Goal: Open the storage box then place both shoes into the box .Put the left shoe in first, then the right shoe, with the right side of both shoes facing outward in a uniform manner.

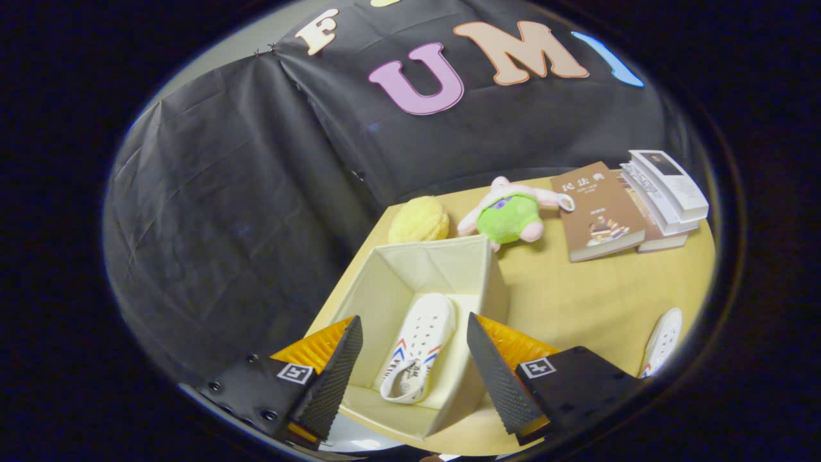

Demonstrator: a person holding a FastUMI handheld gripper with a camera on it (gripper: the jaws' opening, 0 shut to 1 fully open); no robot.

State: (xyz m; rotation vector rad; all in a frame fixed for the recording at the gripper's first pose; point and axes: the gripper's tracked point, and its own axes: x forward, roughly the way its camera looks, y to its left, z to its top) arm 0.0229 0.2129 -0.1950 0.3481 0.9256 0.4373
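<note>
Your claw (410, 366) is tilted down over the storage box (478, 273), fingers spread wide, nothing gripped. Between the fingers, down on the box floor: one white shoe (417, 346) with red and blue stripes, lying flat, heel opening nearest you, toe pointing away. Neither finger touches it. The box is open on top, cream fabric, sitting at the bench (577, 301) edge; its right wall runs just past your right finger. Second white shoe (662, 341) lies on the bench well off to the right of the right finger, apart from the box. Beyond the box: yellow plush (420, 220) just behind its far wall, green-and-pink plush toy (510, 215) beside that. Farther right, a brown book (600, 212) and a stack of books (667, 189).
</note>
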